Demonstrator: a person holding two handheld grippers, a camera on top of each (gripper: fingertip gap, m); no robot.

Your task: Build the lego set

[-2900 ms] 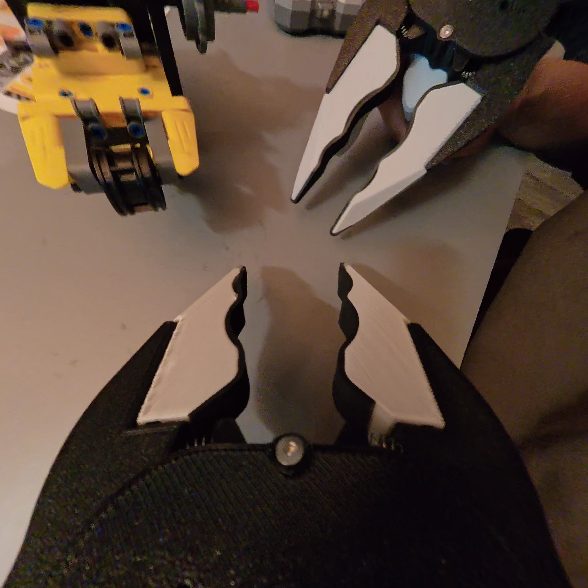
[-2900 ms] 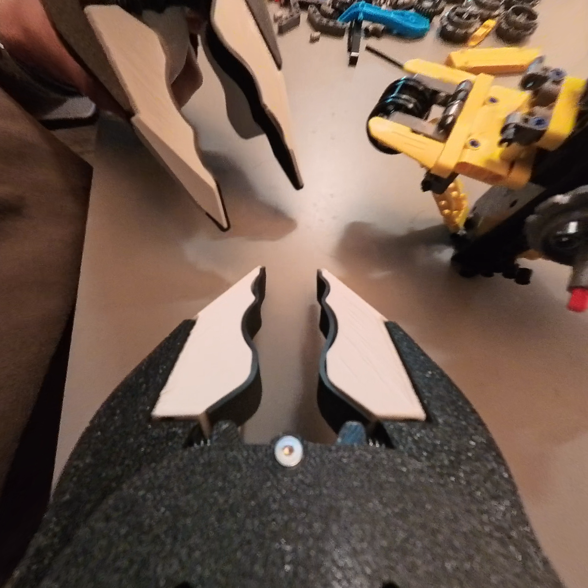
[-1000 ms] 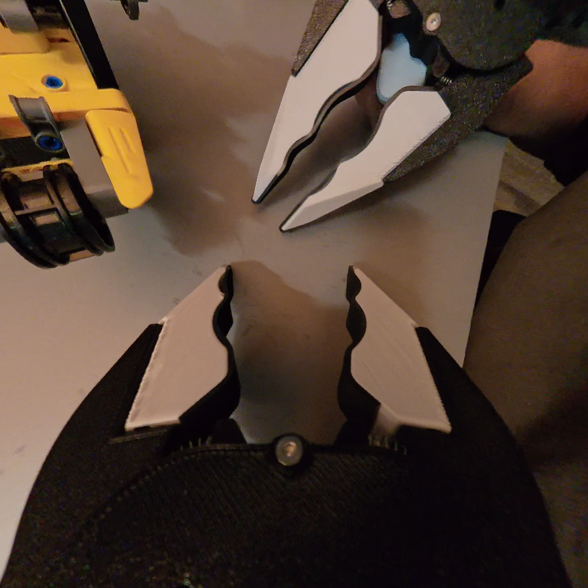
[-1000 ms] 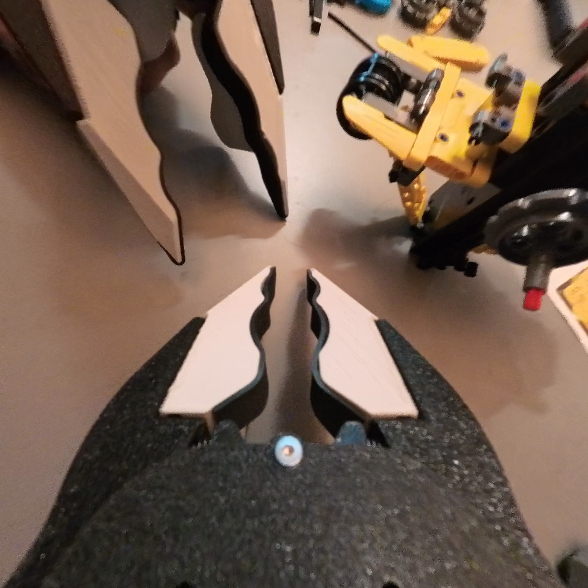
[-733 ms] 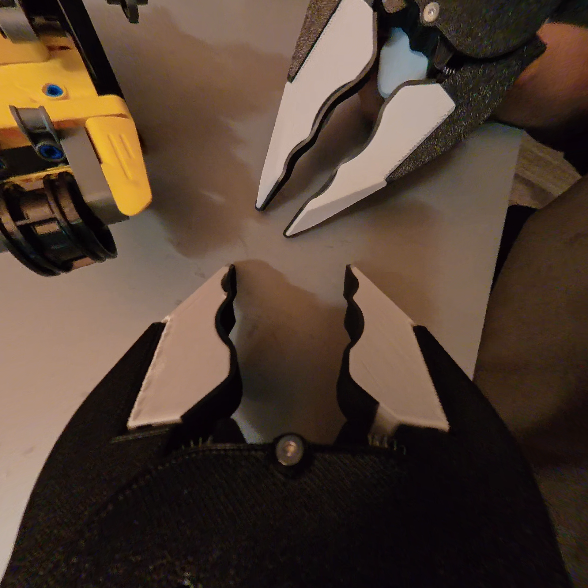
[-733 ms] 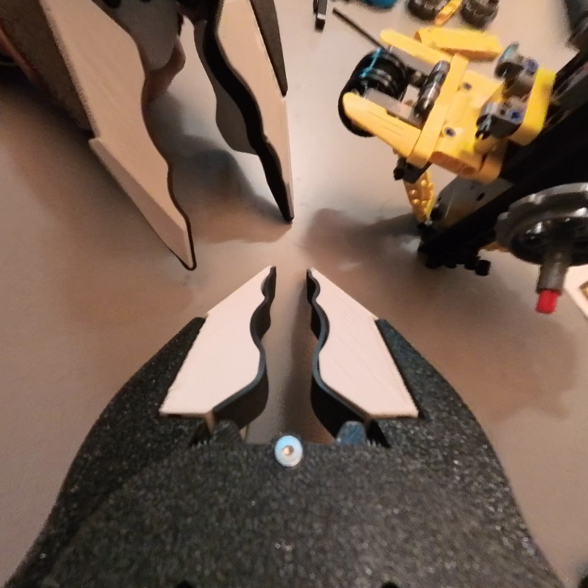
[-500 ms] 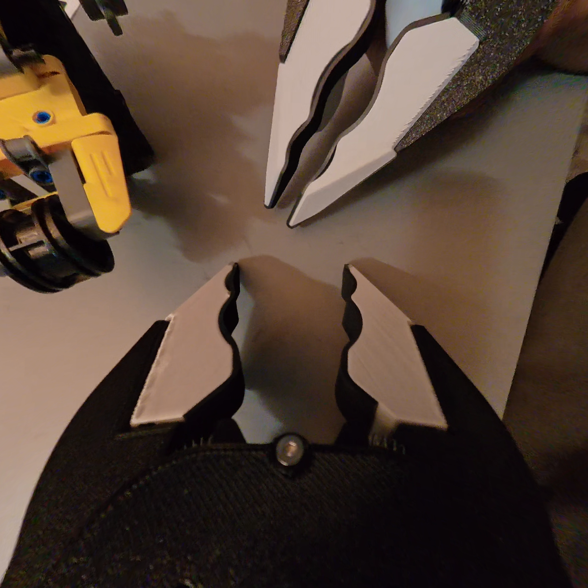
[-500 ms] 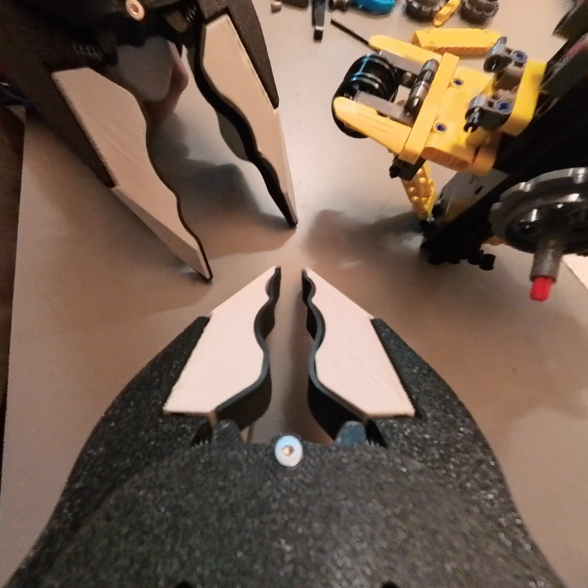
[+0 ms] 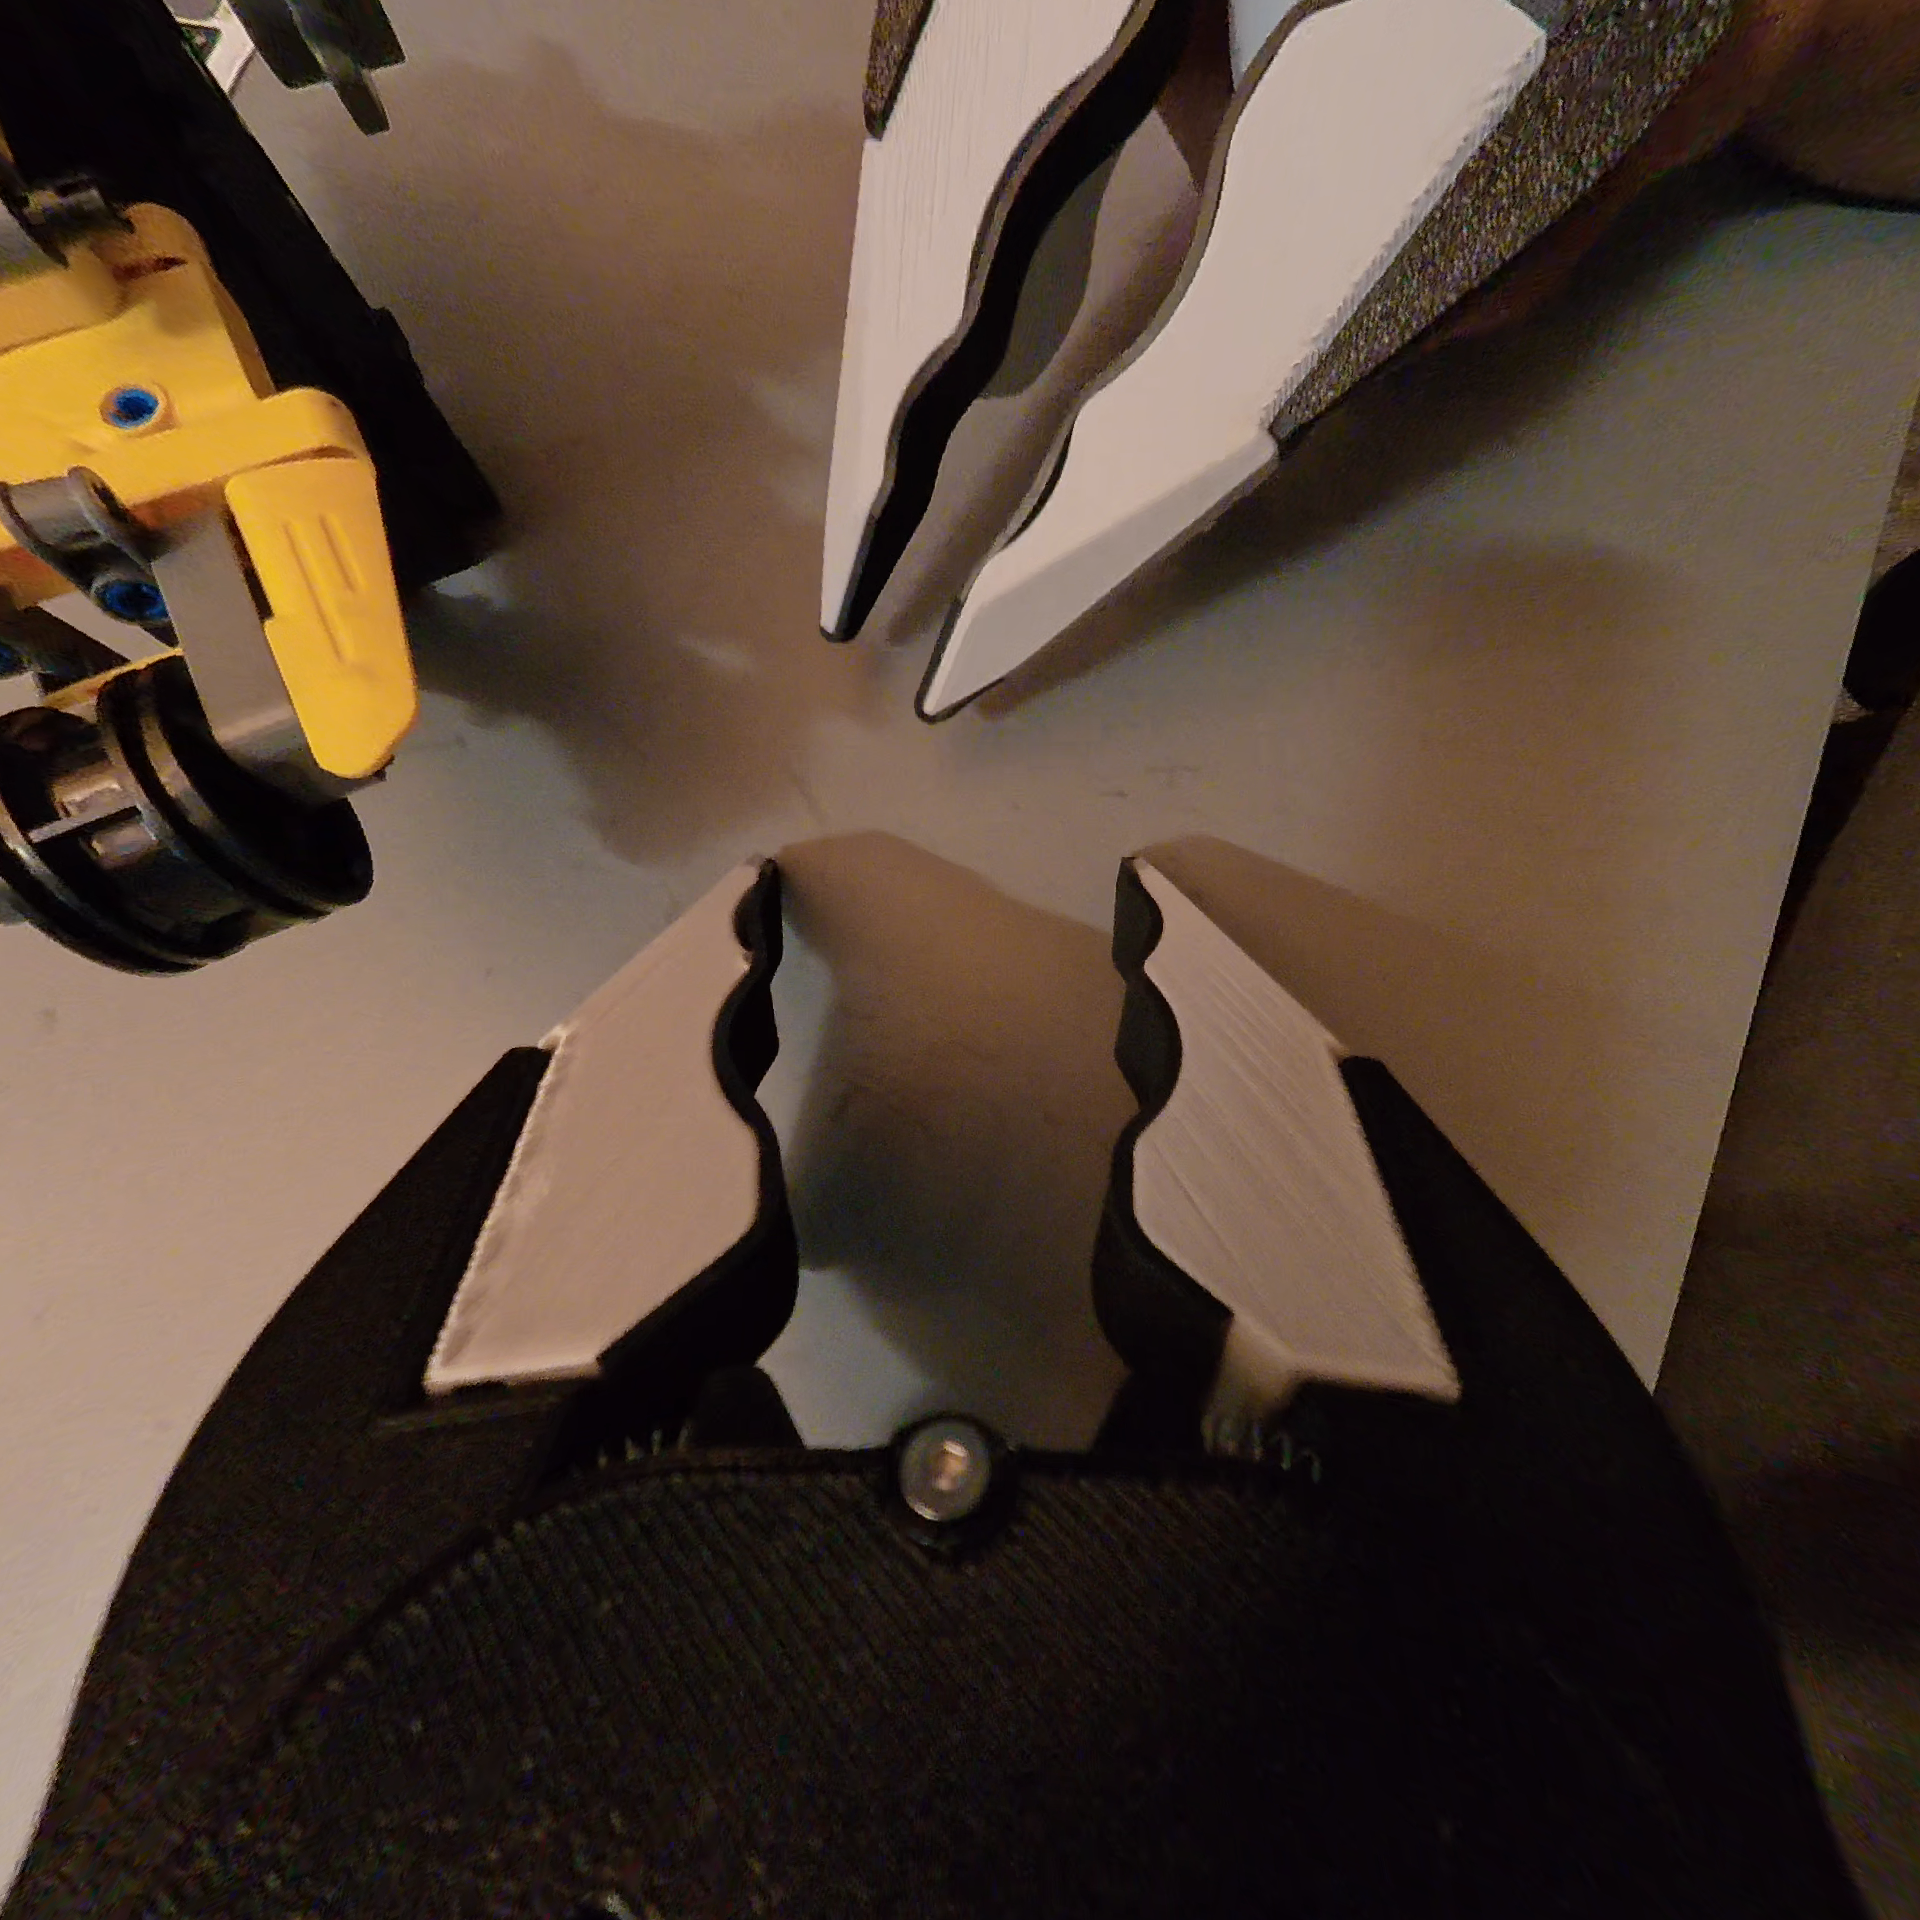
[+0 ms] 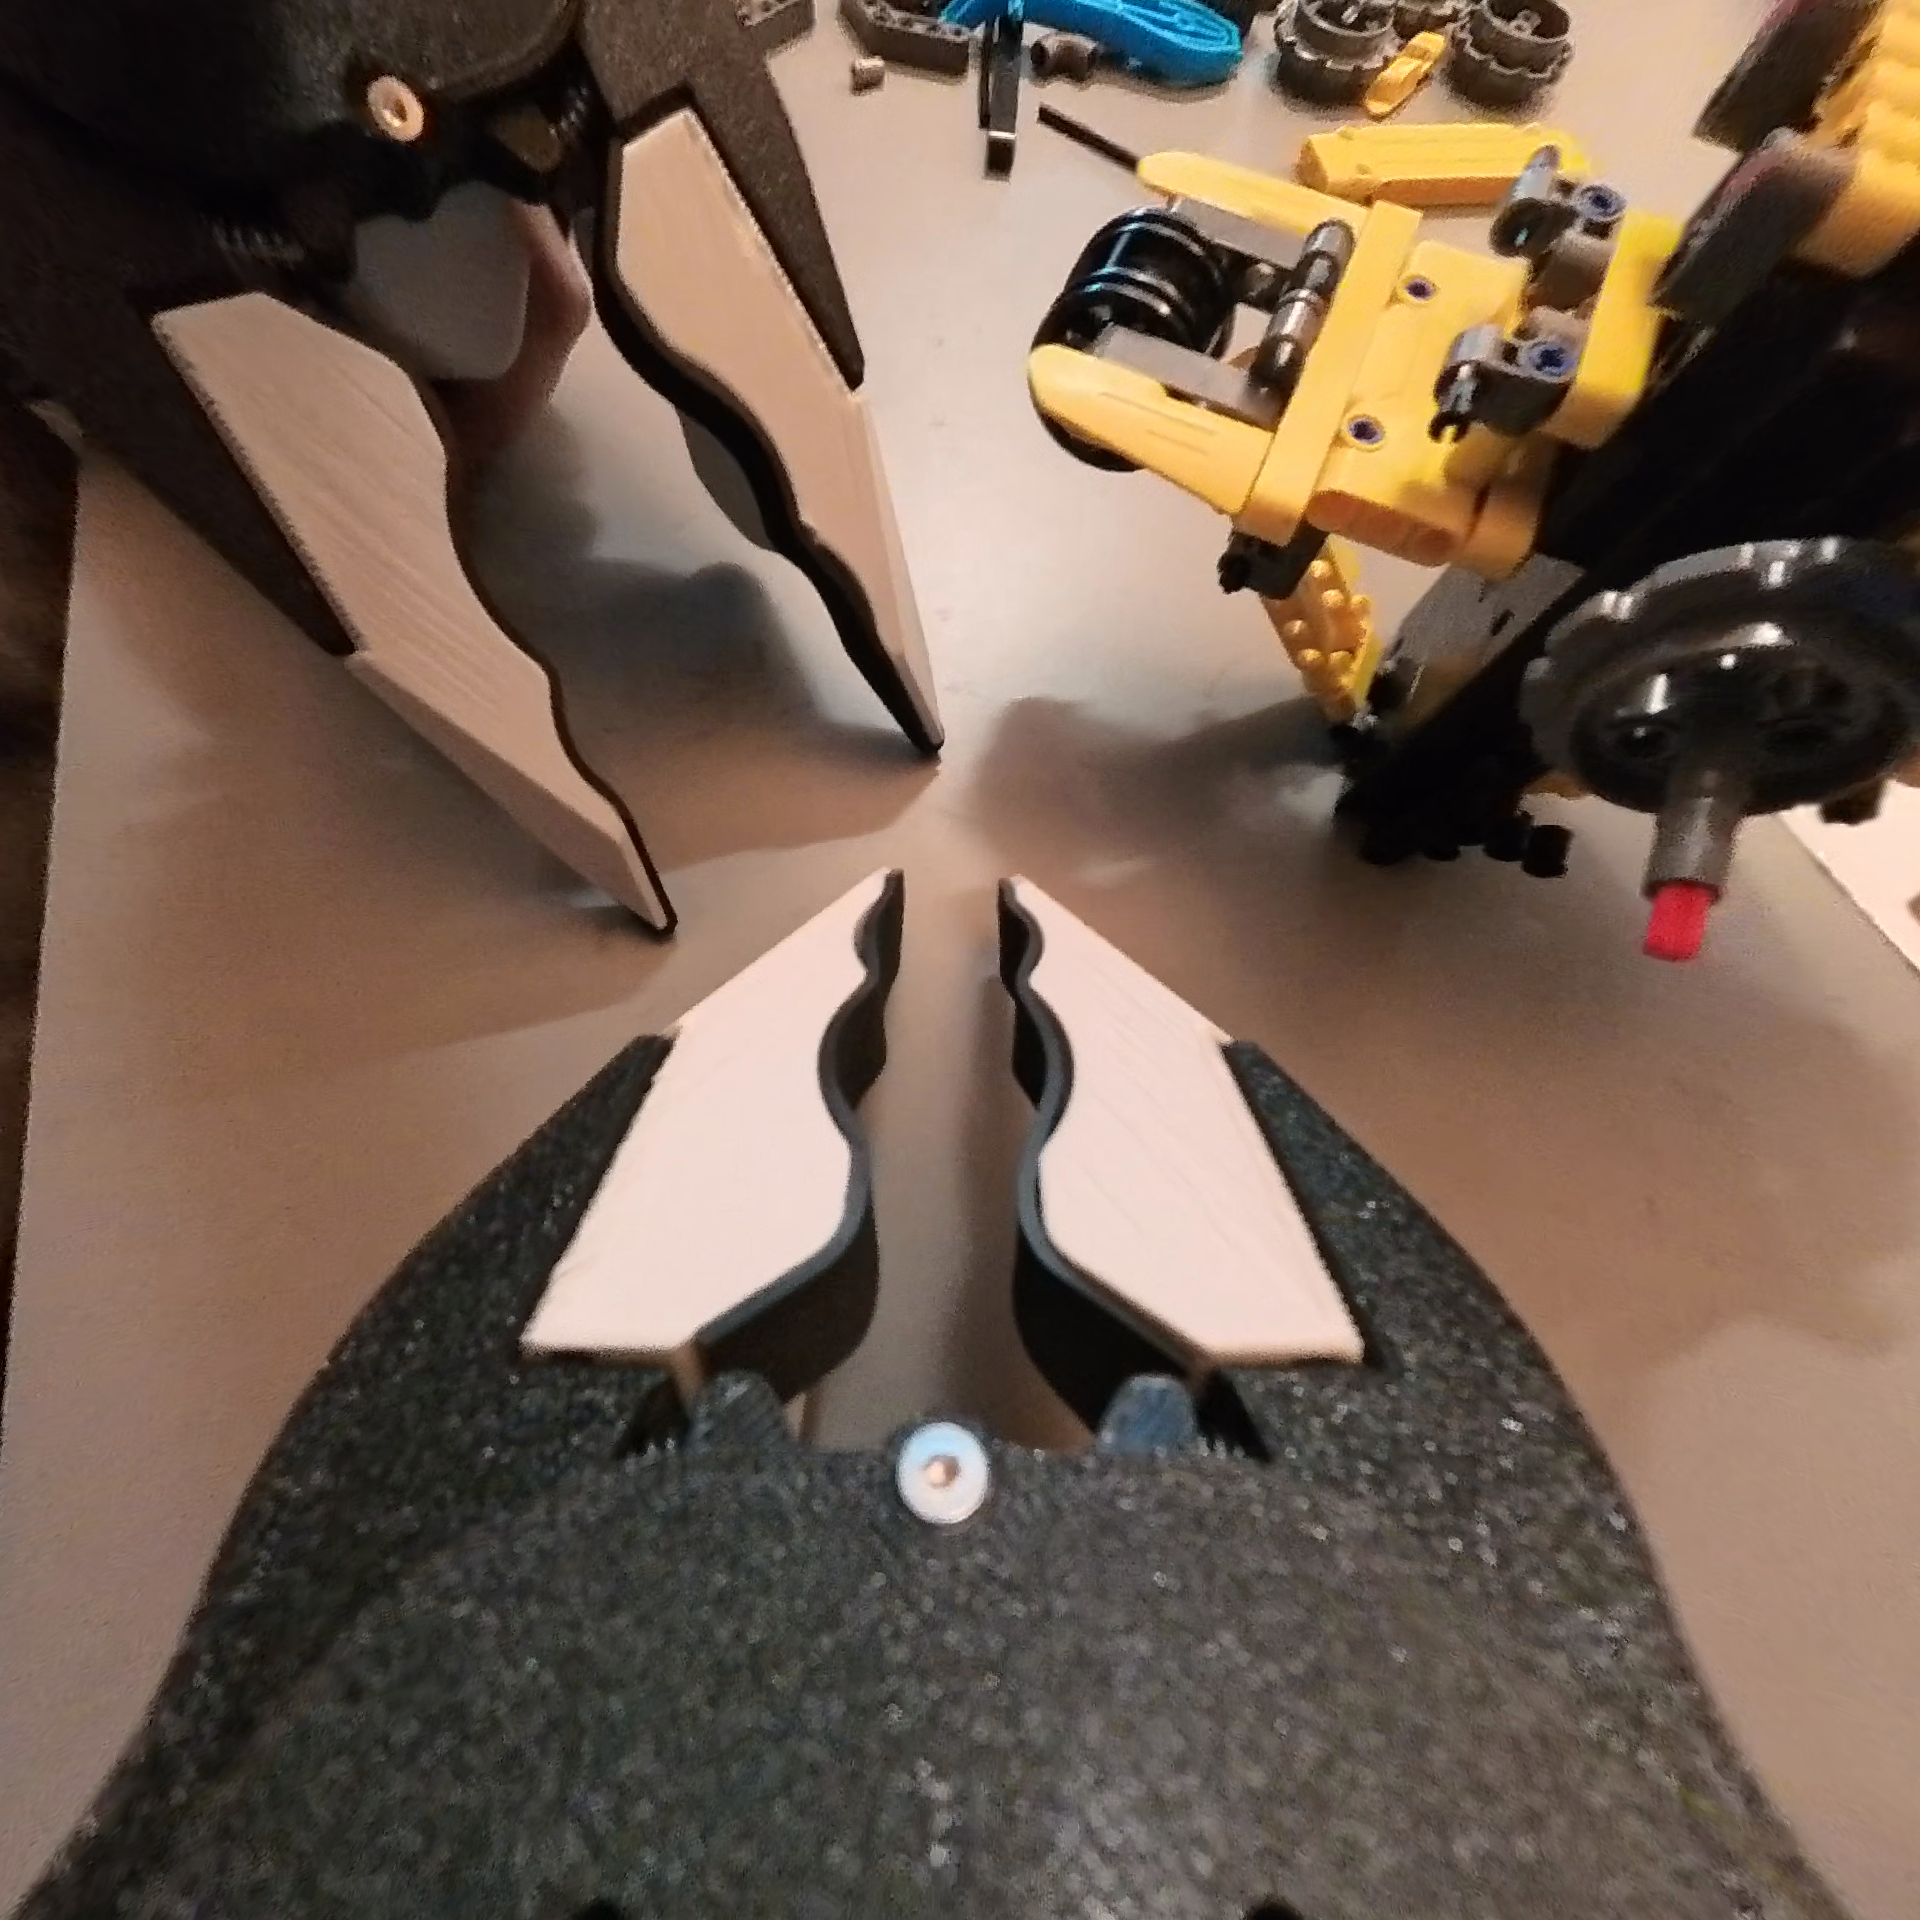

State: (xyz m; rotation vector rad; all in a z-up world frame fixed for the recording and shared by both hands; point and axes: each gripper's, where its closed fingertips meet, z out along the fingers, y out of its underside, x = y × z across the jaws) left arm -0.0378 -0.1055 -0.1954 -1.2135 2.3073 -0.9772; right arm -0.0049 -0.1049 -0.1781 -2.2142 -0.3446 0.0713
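Two hand-held grippers met tip to tip above a bare patch of grey table, neither carrying anything. The left gripper, at the bottom centre of its own view, had its white fingers spread wide, with only tabletop and shadow between them. The right gripper, at the bottom centre of its view, had its fingers drawn close but not touching; a narrow strip of table showed through the gap and nothing was gripped. In the left wrist view that right gripper came down from the upper centre, its tips just above the table and near the left one's tips. A hand showed behind it in the upper right corner.

The yellow model, a yellow-and-black brick-built machine, stood on the table in the upper right of the right wrist view and at the left edge of the left wrist view. Neither gripper touched it, and it stood apart from both pairs of tips. A stack of black rings sat at its near end. A dark wheel on a grey axle with a red tip faced the right wrist camera.

Loose parts lay along the top edge of the right wrist view, among them a blue piece and a yellow beam. All lay well apart from both grippers.
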